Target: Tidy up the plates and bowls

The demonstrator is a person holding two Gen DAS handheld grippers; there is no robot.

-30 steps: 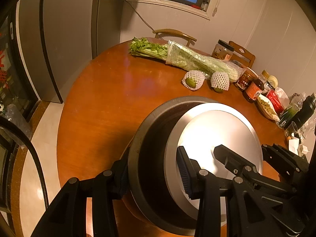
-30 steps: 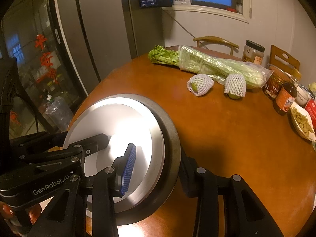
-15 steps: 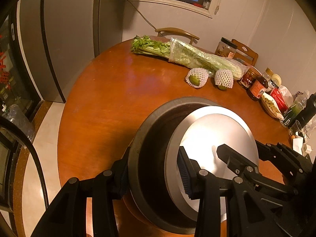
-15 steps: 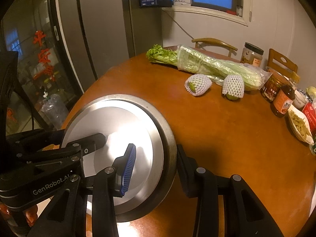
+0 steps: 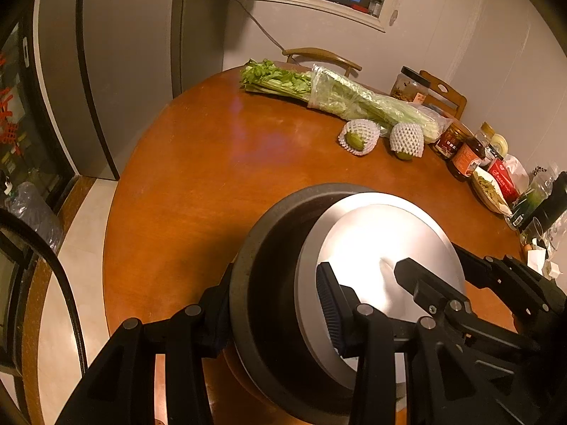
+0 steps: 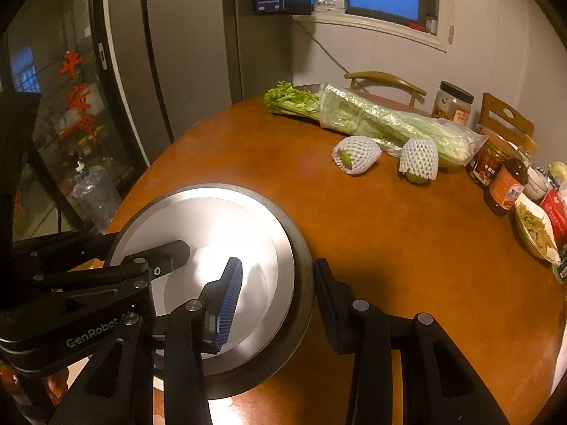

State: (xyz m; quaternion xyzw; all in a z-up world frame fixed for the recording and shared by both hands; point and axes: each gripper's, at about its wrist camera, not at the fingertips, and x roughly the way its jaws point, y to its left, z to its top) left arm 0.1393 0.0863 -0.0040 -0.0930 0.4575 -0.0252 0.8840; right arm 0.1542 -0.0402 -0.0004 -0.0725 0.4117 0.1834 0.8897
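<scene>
A dark bowl (image 5: 269,276) with a shiny steel plate (image 5: 372,237) lying in it is held over the near part of the round wooden table (image 5: 212,163). My left gripper (image 5: 273,304) is shut on the bowl's left rim, one finger inside and one outside. My right gripper (image 6: 276,290) is shut on the right rim of the same bowl (image 6: 301,301) and plate (image 6: 219,233). Each gripper shows in the other's view.
Bagged celery (image 5: 340,95), two fruits in foam nets (image 5: 358,136) (image 5: 407,140), jars and sauce bottles (image 5: 464,157) and a dish of food (image 5: 490,191) line the far and right side of the table. Two chairs stand behind. A fridge (image 6: 152,71) stands at left.
Both grippers, with the bowl and plate between them, have shifted slightly back and up from the table; the far objects sit a little lower in the views. The grip is unchanged.
</scene>
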